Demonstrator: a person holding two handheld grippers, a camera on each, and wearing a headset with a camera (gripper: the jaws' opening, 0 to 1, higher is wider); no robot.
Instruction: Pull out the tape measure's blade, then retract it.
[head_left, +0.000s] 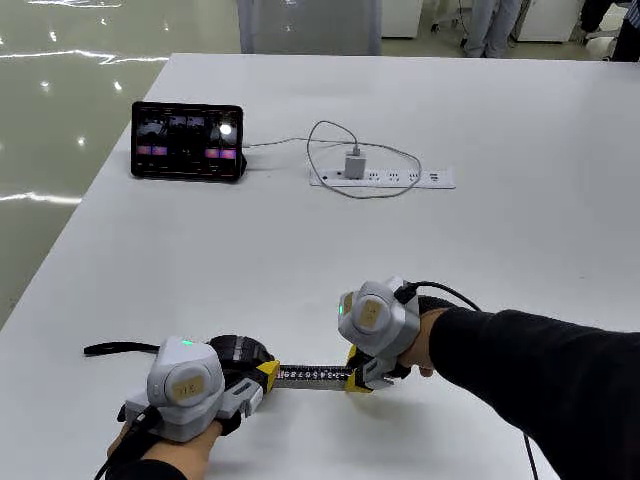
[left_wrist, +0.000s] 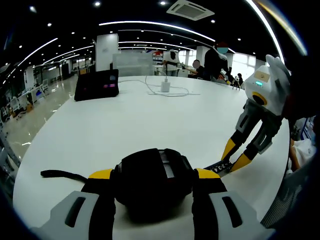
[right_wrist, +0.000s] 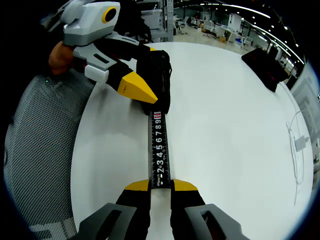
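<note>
A black tape measure case (left_wrist: 154, 180) lies on the white table near its front edge, and my left gripper (left_wrist: 155, 175) is shut on it from both sides. The case (head_left: 243, 353) shows at lower left in the head view, with a black wrist strap (head_left: 118, 349) trailing left. A short length of the blade (right_wrist: 159, 150) runs out from the case (right_wrist: 157, 80), its numbers up to about 9 showing. My right gripper (right_wrist: 160, 186) is shut on the blade's end. In the head view the blade (head_left: 310, 374) spans between my left gripper (head_left: 262, 377) and my right gripper (head_left: 358, 380).
A tablet (head_left: 187, 140) stands at the far left of the table. A white power strip (head_left: 385, 178) with a charger and looped cable lies at the back middle. A mesh chair seat (right_wrist: 35, 165) sits below the table edge. People stand in the room beyond the table.
</note>
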